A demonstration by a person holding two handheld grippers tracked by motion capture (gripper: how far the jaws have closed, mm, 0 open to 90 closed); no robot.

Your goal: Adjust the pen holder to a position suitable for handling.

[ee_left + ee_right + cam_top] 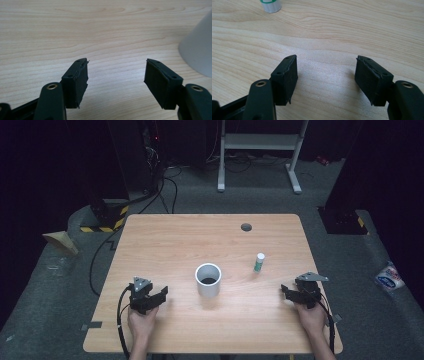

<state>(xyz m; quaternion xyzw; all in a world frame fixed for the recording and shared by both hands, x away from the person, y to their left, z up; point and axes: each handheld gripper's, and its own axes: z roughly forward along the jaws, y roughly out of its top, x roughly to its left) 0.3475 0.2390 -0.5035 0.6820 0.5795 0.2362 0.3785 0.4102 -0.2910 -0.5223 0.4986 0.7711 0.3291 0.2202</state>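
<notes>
A white cup (208, 279) stands upright at the middle of the wooden table (165, 237), its inside dark. A small white bottle with a green band (259, 262) stands to the right of the cup and a little farther back. My left gripper (159, 295) rests near the front left, left of the cup, open with nothing between its jaws. In the left gripper view the gripper (116, 72) faces bare wood, with the cup's wall (198, 47) at the right edge. My right gripper (286, 292) rests at the front right, open. In its own view, the gripper (325, 68) shows the bottle's base (271, 5) at top left.
A round dark grommet hole (246, 227) sits near the table's far edge. Beyond the table are a grey metal stand (260, 150), cables on the floor and black-and-yellow striped blocks (105, 217). A plastic bag (390, 277) lies on the floor at the right.
</notes>
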